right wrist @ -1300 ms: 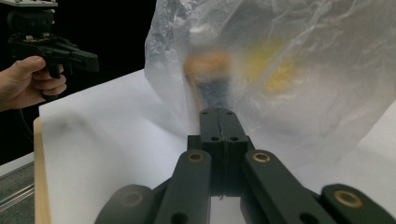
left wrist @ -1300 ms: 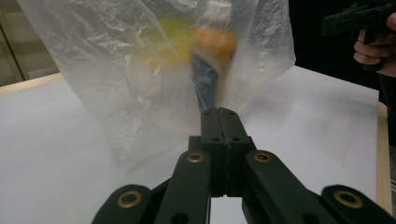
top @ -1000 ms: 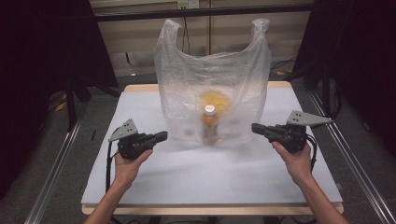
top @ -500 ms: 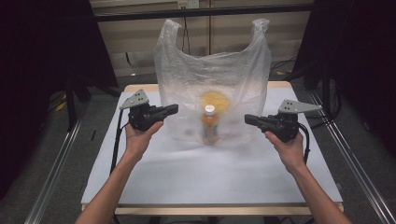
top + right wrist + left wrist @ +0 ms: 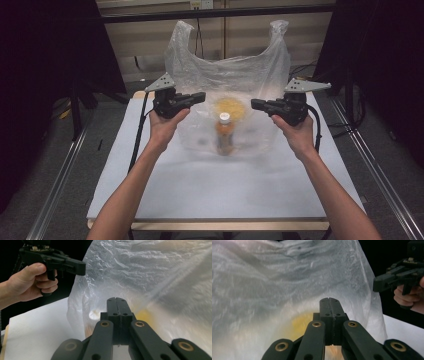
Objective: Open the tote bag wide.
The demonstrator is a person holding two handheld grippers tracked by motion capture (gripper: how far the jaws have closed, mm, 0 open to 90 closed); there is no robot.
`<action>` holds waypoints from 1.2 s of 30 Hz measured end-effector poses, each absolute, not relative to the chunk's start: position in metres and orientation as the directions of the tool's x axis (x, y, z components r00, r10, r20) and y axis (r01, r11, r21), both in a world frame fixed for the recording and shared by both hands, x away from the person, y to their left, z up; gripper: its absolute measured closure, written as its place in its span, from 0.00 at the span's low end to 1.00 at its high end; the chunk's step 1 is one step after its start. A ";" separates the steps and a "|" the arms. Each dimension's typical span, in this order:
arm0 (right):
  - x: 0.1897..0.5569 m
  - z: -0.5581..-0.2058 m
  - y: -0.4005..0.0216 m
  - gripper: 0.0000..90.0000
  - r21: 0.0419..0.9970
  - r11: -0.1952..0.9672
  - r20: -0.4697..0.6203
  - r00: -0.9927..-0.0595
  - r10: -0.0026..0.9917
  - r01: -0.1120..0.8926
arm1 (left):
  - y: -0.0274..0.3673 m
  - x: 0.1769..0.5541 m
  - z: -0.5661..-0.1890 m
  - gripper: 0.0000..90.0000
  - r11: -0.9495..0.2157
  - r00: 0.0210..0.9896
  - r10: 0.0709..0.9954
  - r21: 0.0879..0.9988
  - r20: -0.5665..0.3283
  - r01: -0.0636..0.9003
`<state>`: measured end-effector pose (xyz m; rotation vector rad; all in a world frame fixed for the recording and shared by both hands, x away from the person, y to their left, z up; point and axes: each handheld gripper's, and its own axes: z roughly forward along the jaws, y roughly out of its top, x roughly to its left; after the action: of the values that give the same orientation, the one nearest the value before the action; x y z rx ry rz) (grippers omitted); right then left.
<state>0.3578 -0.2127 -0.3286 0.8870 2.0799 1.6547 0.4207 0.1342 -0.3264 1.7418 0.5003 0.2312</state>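
Plastic bag (image 5: pixel 227 75) | left tongs (image 5: pixel 200 96), right tongs (image 5: pixel 256 104) raised, jaws together, facing inward

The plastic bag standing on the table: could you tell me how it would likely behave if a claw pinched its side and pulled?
The plastic bag looks thin and crinkled, so it would probably stretch and fold rather than move as one piece. The bottle standing inside may anchor it, yet a sideways tug could tip that bottle. The film also looks slick, so a shallow pinch might slip.
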 end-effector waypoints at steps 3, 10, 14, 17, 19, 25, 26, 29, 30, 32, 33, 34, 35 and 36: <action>0.363 -0.326 -0.209 1.00 0.957 0.127 0.118 -0.748 0.653 0.262 | 0.127 0.430 -0.319 1.00 -0.155 0.885 0.452 0.966 -0.115 0.205; 0.373 -0.322 -0.196 1.00 0.953 0.137 0.121 -0.753 0.646 0.270 | 0.110 0.451 -0.297 1.00 -0.146 0.888 0.445 0.969 -0.113 0.197; 0.375 -0.321 -0.194 1.00 0.952 0.140 0.120 -0.753 0.647 0.271 | 0.102 0.462 -0.281 1.00 -0.143 0.892 0.439 0.972 -0.106 0.186; 0.378 -0.320 -0.194 1.00 0.953 0.137 0.122 -0.755 0.645 0.271 | 0.093 0.471 -0.270 1.00 -0.156 0.891 0.443 0.971 -0.097 0.184; 0.380 -0.319 -0.194 1.00 0.953 0.133 0.124 -0.754 0.645 0.271 | 0.087 0.476 -0.263 1.00 -0.138 0.895 0.433 0.973 -0.109 0.186; 0.382 -0.320 -0.194 1.00 0.953 0.131 0.127 -0.754 0.644 0.272 | 0.075 0.488 -0.259 1.00 -0.177 0.879 0.468 0.965 -0.089 0.192; 0.381 -0.320 -0.194 1.00 0.954 0.127 0.129 -0.755 0.643 0.272 | 0.073 0.490 -0.259 1.00 -0.176 0.879 0.467 0.965 -0.094 0.197; 0.380 -0.319 -0.193 1.00 0.953 0.137 0.122 -0.757 0.642 0.270 | 0.072 0.500 -0.261 1.00 -0.173 0.869 0.483 0.961 -0.109 0.217; 0.380 -0.319 -0.193 1.00 0.953 0.140 0.119 -0.758 0.641 0.268 | 0.072 0.503 -0.261 1.00 -0.177 0.864 0.492 0.959 -0.108 0.221; 0.379 -0.319 -0.194 1.00 0.953 0.143 0.115 -0.757 0.644 0.266 | 0.073 0.508 -0.264 1.00 -0.163 0.859 0.496 0.958 -0.126 0.235; 0.379 -0.319 -0.194 1.00 0.954 0.142 0.115 -0.757 0.643 0.265 | 0.073 0.509 -0.266 1.00 -0.184 0.856 0.505 0.954 -0.115 0.236; 0.379 -0.319 -0.195 1.00 0.954 0.139 0.117 -0.756 0.644 0.265 | 0.072 0.510 -0.268 1.00 -0.209 0.853 0.512 0.949 -0.100 0.237; 0.380 -0.320 -0.195 1.00 0.954 0.140 0.116 -0.757 0.644 0.265 | 0.071 0.511 -0.271 1.00 -0.227 0.850 0.518 0.944 -0.092 0.241; 0.380 -0.320 -0.194 1.00 0.953 0.144 0.113 -0.755 0.646 0.266 | 0.071 0.511 -0.272 1.00 -0.228 0.851 0.517 0.944 -0.092 0.240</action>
<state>0.3798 -0.1944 -0.3196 0.8802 2.1044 1.6432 0.5111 0.0711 -0.2722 1.8159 0.5737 0.2835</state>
